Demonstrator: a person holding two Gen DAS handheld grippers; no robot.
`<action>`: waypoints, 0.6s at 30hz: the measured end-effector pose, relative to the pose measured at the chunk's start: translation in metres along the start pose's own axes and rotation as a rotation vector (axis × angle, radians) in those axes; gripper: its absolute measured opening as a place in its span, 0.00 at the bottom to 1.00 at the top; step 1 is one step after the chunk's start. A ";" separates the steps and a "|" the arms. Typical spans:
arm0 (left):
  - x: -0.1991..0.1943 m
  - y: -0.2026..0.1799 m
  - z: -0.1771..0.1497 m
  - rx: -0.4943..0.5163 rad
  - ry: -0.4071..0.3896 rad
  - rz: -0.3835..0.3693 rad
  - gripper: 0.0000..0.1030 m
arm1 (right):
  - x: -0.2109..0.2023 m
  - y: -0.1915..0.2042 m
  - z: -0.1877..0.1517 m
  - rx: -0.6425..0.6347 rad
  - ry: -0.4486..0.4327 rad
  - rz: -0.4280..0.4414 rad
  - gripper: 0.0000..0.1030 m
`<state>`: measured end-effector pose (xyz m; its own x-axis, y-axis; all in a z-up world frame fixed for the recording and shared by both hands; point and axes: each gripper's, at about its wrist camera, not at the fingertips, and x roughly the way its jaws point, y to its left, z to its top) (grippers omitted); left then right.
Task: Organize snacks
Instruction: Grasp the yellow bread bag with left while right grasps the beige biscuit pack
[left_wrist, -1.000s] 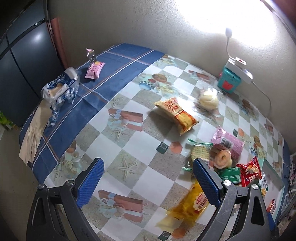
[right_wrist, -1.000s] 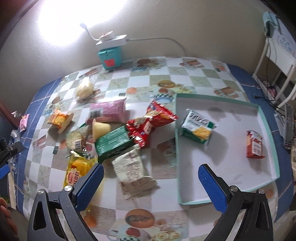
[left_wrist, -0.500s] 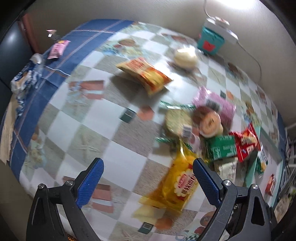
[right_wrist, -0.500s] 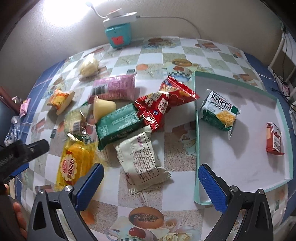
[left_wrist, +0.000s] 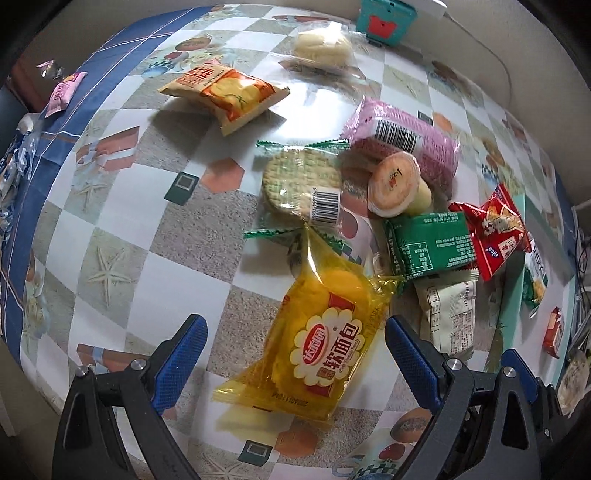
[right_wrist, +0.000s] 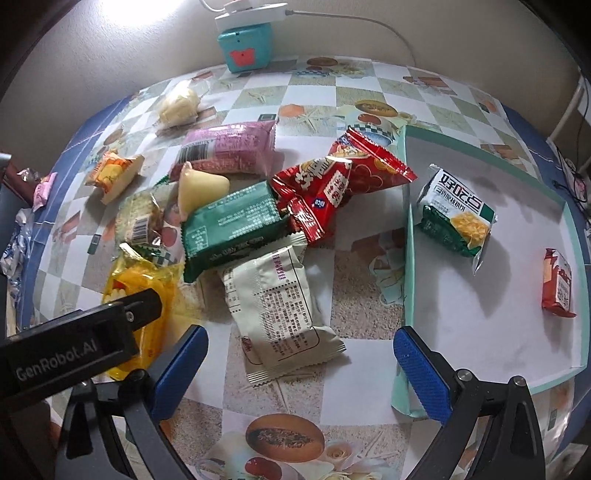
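The left tool (left_wrist: 293, 338) hangs with fingers wide apart over the yellow bread packet (left_wrist: 321, 341) near the counter's front edge. It looks light, soft and slippery; pinching across its puffy middle seems safest. The right tool (right_wrist: 299, 349) also gapes, empty.

The counter (right_wrist: 280, 96) was covered by a patterned checked cloth. A cluster of snack packs was laid on it: a yellow pack (left_wrist: 325, 343), a green pack (right_wrist: 232, 225), a white pack (right_wrist: 280, 299) and a pink pack (right_wrist: 229, 147). A shallow tray (right_wrist: 408, 258) was set just beside them.
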<state>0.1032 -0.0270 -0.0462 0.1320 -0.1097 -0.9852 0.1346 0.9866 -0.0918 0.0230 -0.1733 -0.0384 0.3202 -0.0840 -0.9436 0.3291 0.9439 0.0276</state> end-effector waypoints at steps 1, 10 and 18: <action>0.002 -0.002 0.001 0.001 0.003 0.004 0.94 | 0.001 0.000 0.000 -0.004 0.001 -0.002 0.98; 0.018 -0.007 -0.004 -0.035 0.023 0.024 0.94 | 0.006 0.010 0.001 -0.053 -0.005 -0.013 0.92; 0.026 0.001 0.000 -0.084 0.041 -0.004 0.77 | 0.015 0.019 0.001 -0.087 0.007 -0.011 0.81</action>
<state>0.1070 -0.0288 -0.0719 0.0911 -0.1107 -0.9897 0.0520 0.9930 -0.1063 0.0348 -0.1572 -0.0514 0.3103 -0.0925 -0.9461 0.2541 0.9671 -0.0112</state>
